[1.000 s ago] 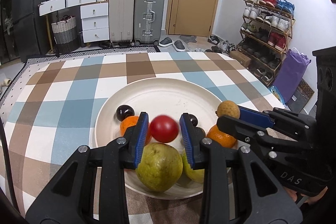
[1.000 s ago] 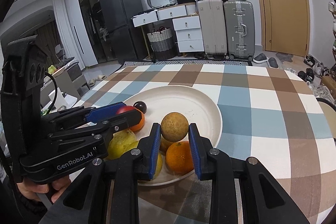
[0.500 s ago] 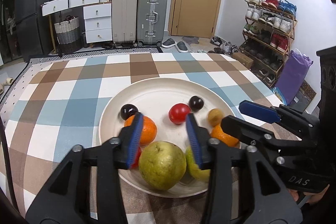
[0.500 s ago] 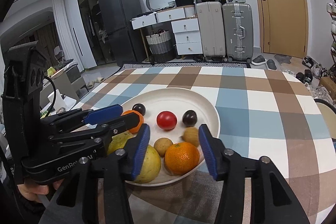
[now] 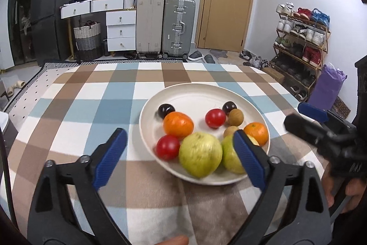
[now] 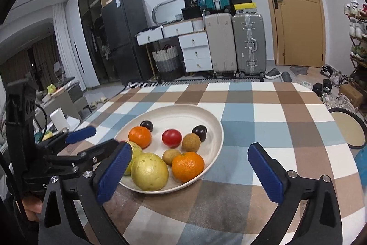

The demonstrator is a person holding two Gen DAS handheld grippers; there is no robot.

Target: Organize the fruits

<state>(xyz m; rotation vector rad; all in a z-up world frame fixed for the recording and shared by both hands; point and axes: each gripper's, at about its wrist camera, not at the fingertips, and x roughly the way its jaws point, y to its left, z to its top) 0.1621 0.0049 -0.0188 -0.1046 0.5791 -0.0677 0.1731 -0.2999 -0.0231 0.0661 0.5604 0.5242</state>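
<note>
A cream plate [image 5: 197, 91] [image 6: 215, 121] on the checked tablecloth holds the fruit: two yellow-green pears [image 5: 200, 154] [image 6: 149, 171], two oranges [image 5: 178, 125] [image 6: 188, 163], two red tomatoes [image 5: 215, 118] [image 6: 171, 137], two dark plums [image 5: 166, 110] [image 6: 199, 132] and two small brown fruits [image 5: 235, 117] [image 6: 191, 142]. My left gripper [image 5: 180, 157] is open wide and empty, just in front of the plate's near rim. My right gripper [image 6: 188, 173] is open wide and empty, at the plate's near right edge.
The checked tablecloth [image 5: 91, 107] covers the table around the plate. A round stool [image 6: 347, 130] stands off the table's right edge. Suitcases [image 5: 165, 24], drawers and a shoe rack [image 5: 300, 45] stand beyond the far edge.
My left gripper let go of a red tomato and my right gripper let go of a brown fruit; both lie on the plate. Both grippers opened wide and drew back from the plate.
</note>
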